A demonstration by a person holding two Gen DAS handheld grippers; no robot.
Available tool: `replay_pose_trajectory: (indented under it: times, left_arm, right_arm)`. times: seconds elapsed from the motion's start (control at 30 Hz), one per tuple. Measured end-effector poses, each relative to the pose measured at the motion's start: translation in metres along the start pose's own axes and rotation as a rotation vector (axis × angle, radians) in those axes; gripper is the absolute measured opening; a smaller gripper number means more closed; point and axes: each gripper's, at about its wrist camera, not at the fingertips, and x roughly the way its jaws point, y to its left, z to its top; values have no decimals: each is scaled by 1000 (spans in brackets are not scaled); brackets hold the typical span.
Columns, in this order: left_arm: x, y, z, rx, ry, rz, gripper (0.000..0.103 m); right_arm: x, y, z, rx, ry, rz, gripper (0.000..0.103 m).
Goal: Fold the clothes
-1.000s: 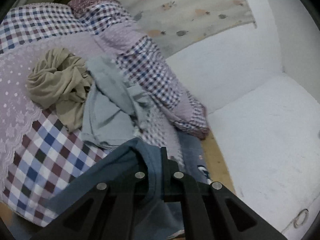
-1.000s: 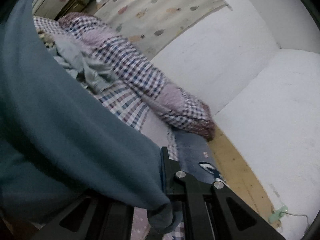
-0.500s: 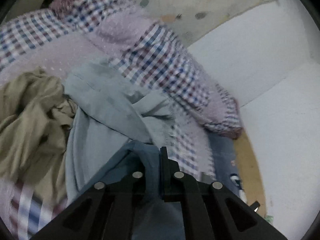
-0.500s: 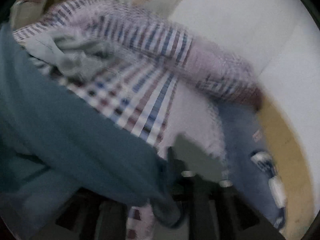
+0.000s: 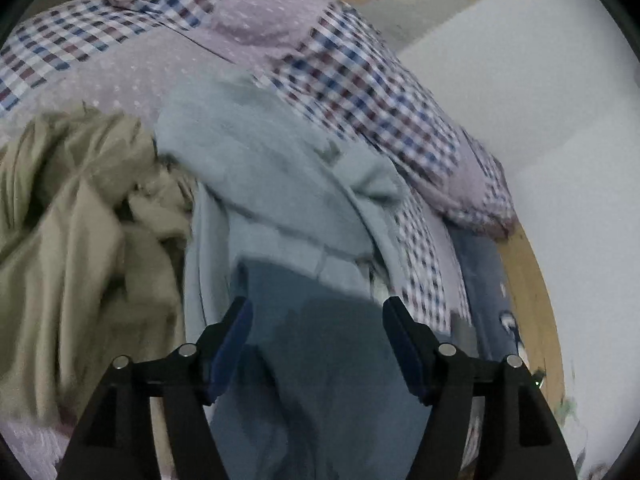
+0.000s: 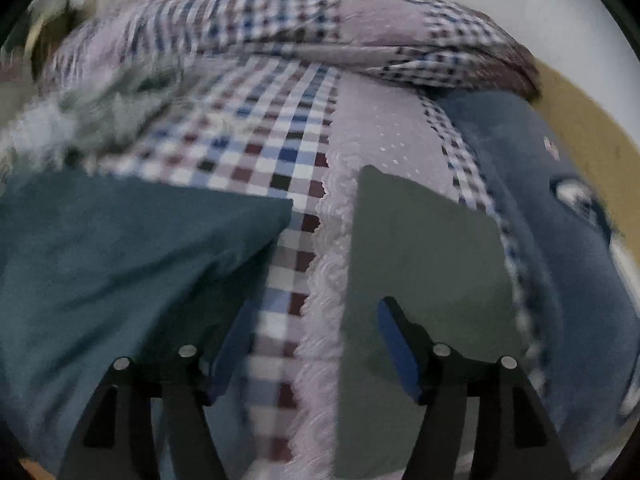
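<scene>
In the left wrist view, a crumpled olive-tan garment lies heaped at the far left on the checked bedspread, touching a pale grey-blue garment bunched just to its right. Below that, the dark teal garment spreads flat on the bed, its near part lying under and between the fingers of the left gripper, whose jaws stand wide apart with the blue pads clear of the cloth (nothing is pinched). Further right, a rolled checked quilt runs diagonally along the bed's far side, then a blue mat with a printed motif, a strip of wooden floor and the white wall. In the right wrist view, blurred by motion, the same teal garment fills the left side, one corner reaching toward the middle over the checks. The right gripper hovers with its jaws spread wide, empty, above the bedspread's lace-edged lilac panel. A dark shadow falls across that panel, and the blue mat lies at the far right beside the floor.
</scene>
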Motion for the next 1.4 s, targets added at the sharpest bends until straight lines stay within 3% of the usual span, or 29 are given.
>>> replay_pose_trajectory:
  times: [0.17, 0.33, 0.4, 0.47, 0.53, 0.73, 0.77, 0.8, 0.83, 0.9, 1.03, 1.17, 1.27, 1.3, 1.33, 1.4]
  left_arm:
    - [29, -13, -42, 118, 132, 55, 71]
    - [55, -22, -54, 181, 179, 195, 68]
    - [62, -24, -56, 190, 176, 213, 54]
    - [68, -24, -54, 182, 177, 238, 17]
    - [72, -23, -52, 168, 175, 259, 12]
    - [63, -37, -41, 171, 138, 187, 7]
    - [61, -41, -38, 168, 129, 176, 7]
    - [59, -45, -34, 164, 120, 165, 7]
    - [55, -49, -28, 150, 107, 146, 6]
    - [48, -58, -13, 130, 75, 109, 6]
    - [44, -78, 22, 133, 27, 70, 6]
    - [72, -85, 66, 129, 23, 109, 6]
    - [107, -64, 74, 113, 82, 203, 8]
    - [118, -57, 76, 106, 101, 233, 9]
    - [120, -47, 75, 82, 108, 252, 15]
    - [111, -34, 69, 76, 73, 266, 38]
  right_arm:
    - [-21, 4, -32, 188, -124, 166, 70]
    - [-8, 33, -36, 143, -117, 269, 70]
    - [-4, 30, -34, 168, -124, 313, 70]
    - [6, 21, -32, 230, -116, 369, 70]
    - [18, 15, -30, 268, -92, 414, 70]
    - [67, 30, -20, 255, 8, 500, 68]
    - [74, 34, -18, 239, 25, 495, 65]
    - [80, 38, -16, 222, 41, 490, 47]
    - [87, 43, -14, 205, 58, 486, 3]
    - [95, 51, -9, 165, 80, 478, 4]
    - [70, 47, 13, 152, -2, 472, 3]
    - [81, 36, 25, 241, -26, 419, 4]
    - [103, 34, 21, 284, 8, 374, 12]
    - [110, 35, 17, 286, 25, 360, 19]
    - [114, 35, 14, 285, 37, 342, 34]
    - [109, 32, 11, 274, 31, 311, 51]
